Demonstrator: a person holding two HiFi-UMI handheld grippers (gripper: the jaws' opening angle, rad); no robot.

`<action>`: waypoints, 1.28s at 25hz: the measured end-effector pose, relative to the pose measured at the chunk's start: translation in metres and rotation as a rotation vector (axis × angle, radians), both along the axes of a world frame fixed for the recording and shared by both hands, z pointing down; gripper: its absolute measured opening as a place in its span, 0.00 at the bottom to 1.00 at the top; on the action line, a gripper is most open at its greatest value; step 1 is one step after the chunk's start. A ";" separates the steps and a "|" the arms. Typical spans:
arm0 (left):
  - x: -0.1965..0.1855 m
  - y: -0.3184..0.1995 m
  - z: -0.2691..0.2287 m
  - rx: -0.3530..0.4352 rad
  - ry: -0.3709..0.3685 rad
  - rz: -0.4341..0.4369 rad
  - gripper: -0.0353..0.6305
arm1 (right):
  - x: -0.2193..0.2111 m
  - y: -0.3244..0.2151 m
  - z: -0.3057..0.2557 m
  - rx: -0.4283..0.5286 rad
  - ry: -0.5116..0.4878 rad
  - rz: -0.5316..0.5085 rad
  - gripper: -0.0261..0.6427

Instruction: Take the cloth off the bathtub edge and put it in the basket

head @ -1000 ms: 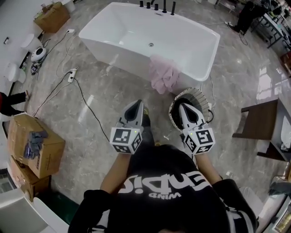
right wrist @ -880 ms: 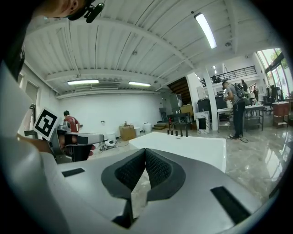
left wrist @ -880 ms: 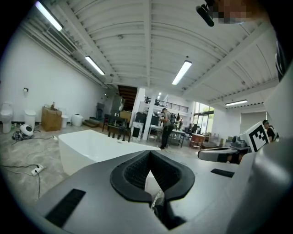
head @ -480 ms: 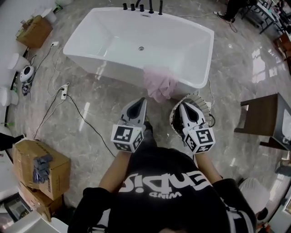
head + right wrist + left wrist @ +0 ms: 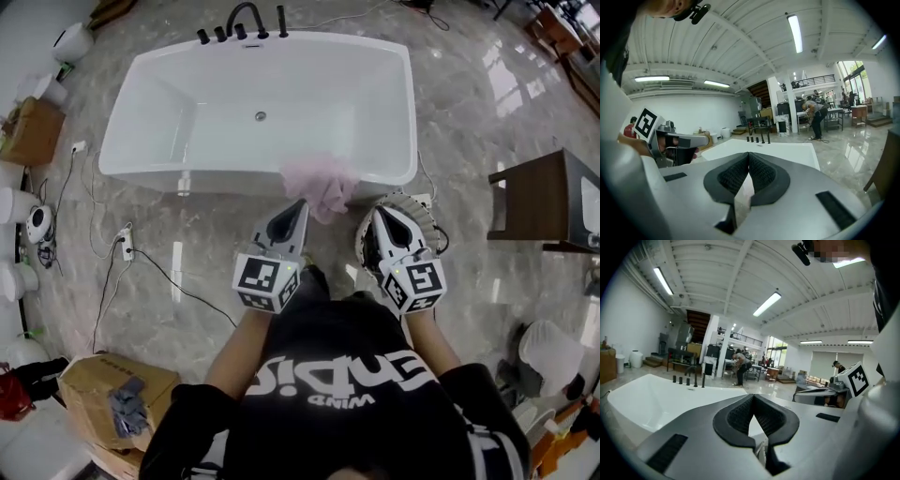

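Observation:
A pink cloth [image 5: 321, 184] hangs over the near edge of the white bathtub [image 5: 178, 112], towards its right end. A round basket [image 5: 419, 212] stands on the floor just right of the cloth, partly hidden behind my right gripper [image 5: 380, 211]. My left gripper [image 5: 300, 203] points at the cloth's lower edge from just below it. Both grippers are shut and hold nothing. The left gripper view has the tub [image 5: 642, 399] beyond the shut jaws; in the right gripper view the tub [image 5: 787, 152] lies ahead.
Black taps [image 5: 239, 23] stand at the tub's far rim. A dark wooden table [image 5: 544, 202] is at the right. Cables and a power strip [image 5: 124, 246] lie on the floor at the left, near cardboard boxes [image 5: 117, 398]. People work in the far background.
The view has swung right and nearer: the tub now lies square ahead, and both shut grippers have come closer to the cloth and basket.

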State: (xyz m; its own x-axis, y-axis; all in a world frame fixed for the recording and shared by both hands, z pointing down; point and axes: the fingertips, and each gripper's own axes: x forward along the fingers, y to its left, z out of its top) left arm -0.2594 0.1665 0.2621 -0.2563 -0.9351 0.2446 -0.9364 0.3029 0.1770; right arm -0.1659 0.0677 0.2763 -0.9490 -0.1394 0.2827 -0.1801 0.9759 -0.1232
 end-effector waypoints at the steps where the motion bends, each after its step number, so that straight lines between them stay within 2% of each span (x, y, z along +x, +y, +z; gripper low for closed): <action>1: -0.006 -0.005 0.000 -0.007 -0.010 0.021 0.07 | -0.005 -0.002 0.000 -0.001 0.002 0.016 0.06; 4: -0.022 -0.018 0.003 -0.013 -0.018 0.064 0.07 | -0.017 -0.008 0.003 0.003 0.009 0.055 0.06; 14: -0.038 -0.042 0.032 -0.028 0.060 0.102 0.07 | -0.024 -0.026 0.017 -0.008 0.037 0.131 0.06; 25: -0.051 -0.072 0.050 -0.085 0.044 0.178 0.08 | -0.048 -0.045 0.033 -0.039 0.048 0.134 0.06; 26: -0.052 -0.075 0.052 -0.087 0.046 0.184 0.10 | -0.050 -0.047 0.034 -0.041 0.048 0.134 0.06; 28: -0.054 -0.082 0.054 -0.092 0.051 0.193 0.24 | -0.053 -0.052 0.035 -0.045 0.049 0.135 0.06; 30: -0.055 -0.089 0.057 -0.098 0.055 0.198 0.30 | -0.056 -0.058 0.037 -0.047 0.051 0.136 0.06; 32: -0.056 -0.094 0.060 -0.106 0.062 0.207 0.41 | -0.058 -0.063 0.038 -0.049 0.055 0.137 0.06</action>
